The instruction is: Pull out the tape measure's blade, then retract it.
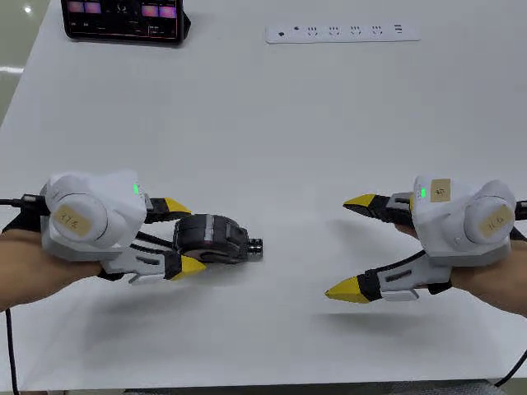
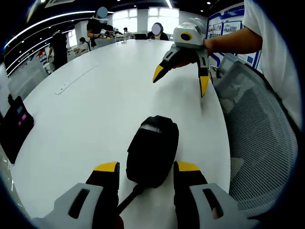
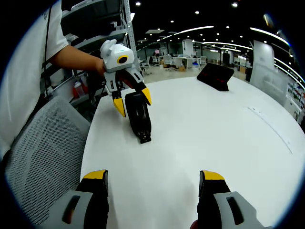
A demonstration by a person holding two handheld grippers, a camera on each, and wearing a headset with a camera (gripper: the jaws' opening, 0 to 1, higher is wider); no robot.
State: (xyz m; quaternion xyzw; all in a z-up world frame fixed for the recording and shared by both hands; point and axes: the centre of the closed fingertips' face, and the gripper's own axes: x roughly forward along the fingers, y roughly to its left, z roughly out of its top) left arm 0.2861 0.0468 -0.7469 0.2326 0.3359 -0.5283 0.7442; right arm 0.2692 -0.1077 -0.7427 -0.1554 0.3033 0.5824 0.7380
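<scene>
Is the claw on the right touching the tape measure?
Apart. The head view shows bare table between the right gripper and the tape measure.

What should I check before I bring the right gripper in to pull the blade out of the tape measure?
1. Left gripper clamps the tape measure, one jaw on each side of the case: ok.
2. Blade tip points toward the right gripper: ok.
3. Right gripper jaws wide open, ready to pinch: ok.
4. Right gripper at the blade tip: not ok, it is well apart from it.
5. Bare table between tip and right gripper: ok.
6. Blade lock released: cannot tell.
</scene>
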